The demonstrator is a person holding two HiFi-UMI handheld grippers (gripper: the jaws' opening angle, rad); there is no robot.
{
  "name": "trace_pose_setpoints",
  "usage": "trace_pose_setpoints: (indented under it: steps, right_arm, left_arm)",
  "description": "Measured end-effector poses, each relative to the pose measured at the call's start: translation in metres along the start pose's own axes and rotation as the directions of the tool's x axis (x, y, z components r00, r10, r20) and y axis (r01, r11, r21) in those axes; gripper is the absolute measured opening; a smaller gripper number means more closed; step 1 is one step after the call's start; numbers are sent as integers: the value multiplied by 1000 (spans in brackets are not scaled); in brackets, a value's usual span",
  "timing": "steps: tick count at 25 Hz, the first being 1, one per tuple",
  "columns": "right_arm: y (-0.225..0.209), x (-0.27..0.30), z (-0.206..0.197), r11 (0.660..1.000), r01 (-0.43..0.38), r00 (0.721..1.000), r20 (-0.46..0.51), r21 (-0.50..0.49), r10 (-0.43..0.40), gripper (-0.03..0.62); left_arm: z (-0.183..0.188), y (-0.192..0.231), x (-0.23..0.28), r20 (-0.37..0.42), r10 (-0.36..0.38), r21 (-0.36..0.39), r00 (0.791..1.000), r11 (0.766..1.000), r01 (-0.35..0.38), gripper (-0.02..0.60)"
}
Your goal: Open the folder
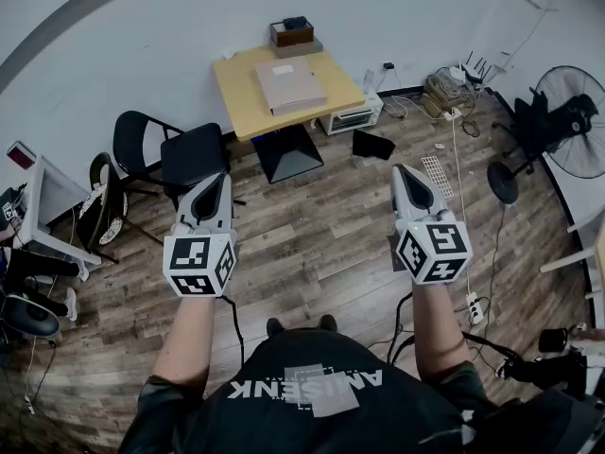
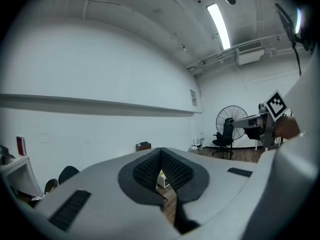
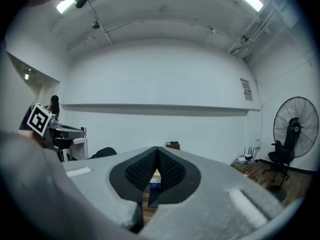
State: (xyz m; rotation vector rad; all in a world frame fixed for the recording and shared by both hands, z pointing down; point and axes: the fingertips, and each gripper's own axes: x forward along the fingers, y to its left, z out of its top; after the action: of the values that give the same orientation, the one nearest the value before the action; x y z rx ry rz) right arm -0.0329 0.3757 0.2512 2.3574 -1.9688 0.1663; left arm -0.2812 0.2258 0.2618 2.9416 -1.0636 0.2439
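Both grippers are clenched and grasp nothing: the left gripper (image 1: 216,182) has its ribbed pads (image 2: 150,167) pressed together at the tips, and the right gripper (image 1: 404,172) shows the same in its own view, pads meeting with nothing between them. They are held side by side, well apart from each other and pointing nearly level. The folder (image 1: 291,85), a tan one, lies flat and closed on a wooden table (image 1: 240,76) well ahead of both grippers, roughly between the lines of their jaws. A small dark box (image 1: 291,32) sits beyond it. Black chairs (image 1: 192,155) stand just ahead of the left gripper; a fan (image 1: 578,121) stands off to the right gripper's outer side.
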Motion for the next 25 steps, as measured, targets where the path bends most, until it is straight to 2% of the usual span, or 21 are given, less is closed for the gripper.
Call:
trace_pose_setpoints:
  steps: [10, 16, 25]
  right_arm:
    - [6, -12, -7, 1000, -11, 1000, -16, -15, 11, 2]
    - [7, -11, -8, 999, -27, 999, -18, 44, 28, 3]
    - [17, -5, -11, 999, -26, 999, -24, 45, 27, 3]
  left_arm:
    - [-3, -7, -10, 0, -6, -2, 1000, 1000, 6, -5]
    - [4, -7, -12, 18, -2, 1, 1000, 1000, 2, -5]
    - [1, -1, -10, 12, -26, 33, 1000, 999, 25, -5]
